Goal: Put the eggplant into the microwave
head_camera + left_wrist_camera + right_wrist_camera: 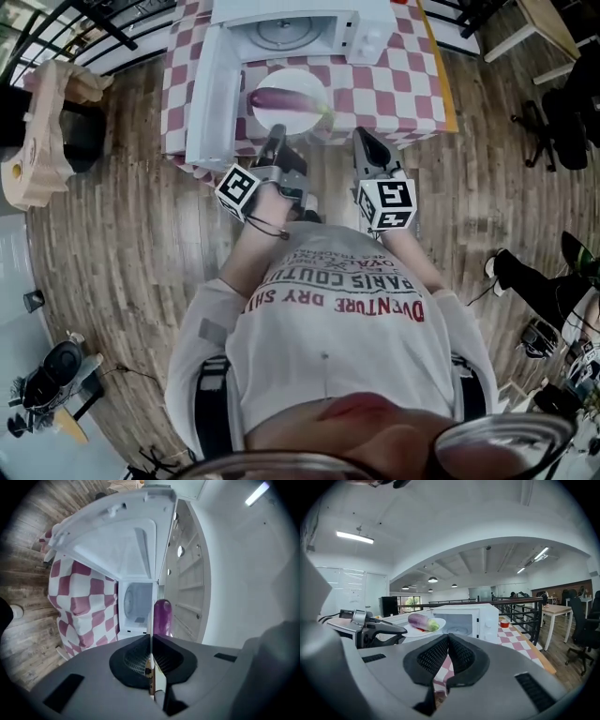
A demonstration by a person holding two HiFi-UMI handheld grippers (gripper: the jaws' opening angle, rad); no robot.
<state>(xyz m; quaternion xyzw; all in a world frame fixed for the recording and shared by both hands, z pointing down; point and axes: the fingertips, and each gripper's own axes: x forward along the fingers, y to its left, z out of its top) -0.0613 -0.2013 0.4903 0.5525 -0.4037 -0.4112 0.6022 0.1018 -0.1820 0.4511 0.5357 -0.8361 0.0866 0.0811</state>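
My left gripper [277,134] pinches the plate [292,77] at its six o'clock rim, level so the eggplant [286,99] lying on it cannot roll. The open microwave [370,33] waits at twelve. My right gripper [364,141] is pressed together, empty.

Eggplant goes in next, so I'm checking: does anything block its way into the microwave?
Nothing visible does. The eggplant lies on a plate that the left gripper holds by the rim before the microwave; the door stands open at the left, and inside is only the turntable.
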